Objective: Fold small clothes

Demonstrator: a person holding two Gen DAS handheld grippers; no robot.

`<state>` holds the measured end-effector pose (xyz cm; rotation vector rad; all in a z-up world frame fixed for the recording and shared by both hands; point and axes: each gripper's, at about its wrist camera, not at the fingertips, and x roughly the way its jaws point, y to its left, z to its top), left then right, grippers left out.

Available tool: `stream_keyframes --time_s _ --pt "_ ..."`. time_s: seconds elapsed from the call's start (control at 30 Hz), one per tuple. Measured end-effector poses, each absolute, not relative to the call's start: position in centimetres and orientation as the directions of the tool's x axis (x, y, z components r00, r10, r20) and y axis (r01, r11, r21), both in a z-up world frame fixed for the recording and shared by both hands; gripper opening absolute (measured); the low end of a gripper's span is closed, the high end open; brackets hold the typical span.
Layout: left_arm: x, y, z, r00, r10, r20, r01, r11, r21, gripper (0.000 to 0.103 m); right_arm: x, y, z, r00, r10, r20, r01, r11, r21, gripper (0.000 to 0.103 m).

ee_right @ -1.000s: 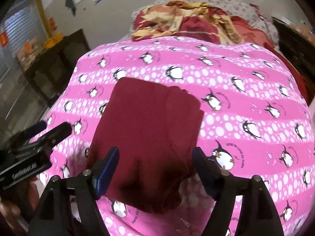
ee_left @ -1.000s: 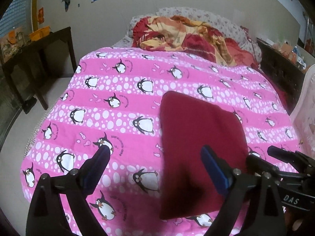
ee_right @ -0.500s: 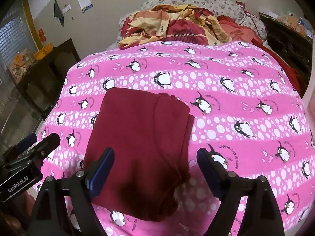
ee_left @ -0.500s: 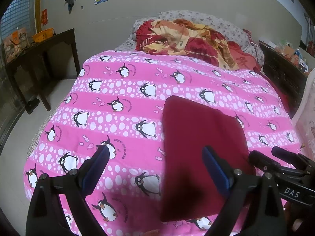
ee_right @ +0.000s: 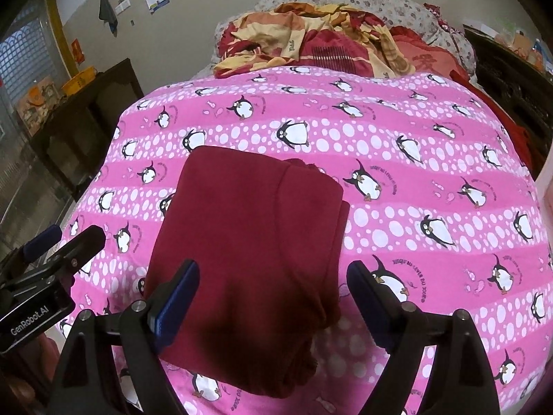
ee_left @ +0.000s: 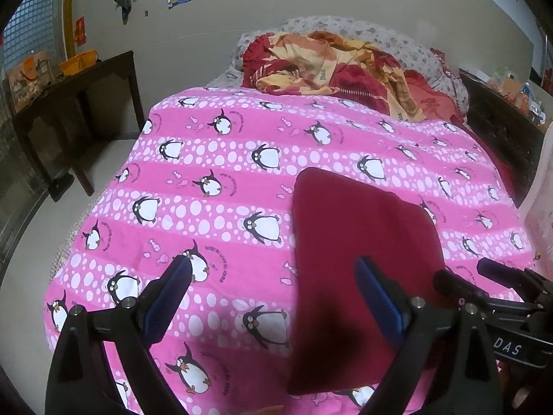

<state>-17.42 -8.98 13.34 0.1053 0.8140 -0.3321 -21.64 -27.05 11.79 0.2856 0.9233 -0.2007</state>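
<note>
A dark red garment (ee_left: 359,259) lies folded into a flat rectangle on the pink penguin bedspread (ee_left: 214,159); it also shows in the right wrist view (ee_right: 255,235). My left gripper (ee_left: 273,269) is open and empty, held above the bedspread with its right finger over the garment's near part. My right gripper (ee_right: 273,273) is open and empty, held above the garment's near end. Each gripper shows at the edge of the other's view: the right one (ee_left: 484,283), the left one (ee_right: 62,245).
A crumpled red and yellow blanket (ee_left: 338,69) and pillows lie at the head of the bed. A dark wooden table (ee_left: 72,103) stands left of the bed. Dark furniture (ee_left: 501,138) with clutter runs along the right side.
Both grippers have pulled back and up from the folded garment, so more of the bed shows. The garment has not moved. Both stay open.
</note>
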Motion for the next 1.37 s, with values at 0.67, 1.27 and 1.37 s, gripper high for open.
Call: stream_keyframes --time_s 0.67,1.27,1.37 --pt "-16.6 -9.3 12.2 0.622 -0.237 -0.746 0.331 0.943 -0.024 0.094 -20.6 -26.9 10.4 0.559 -0.022 -0.829 0.275 0.948 0.160 0.091" --pt "-15.5 -9.7 11.3 0.620 -0.226 -0.752 0.337 0.941 -0.005 0.094 -19.4 -27.4 9.3 0.534 -0.005 -0.846 0.272 0.948 0.166 0.091" --pt "-15.2 -9.6 11.1 0.606 -0.241 -0.758 0.342 0.939 -0.025 0.094 -19.3 -27.8 9.1 0.531 0.003 -0.847 0.269 0.948 0.171 0.091"
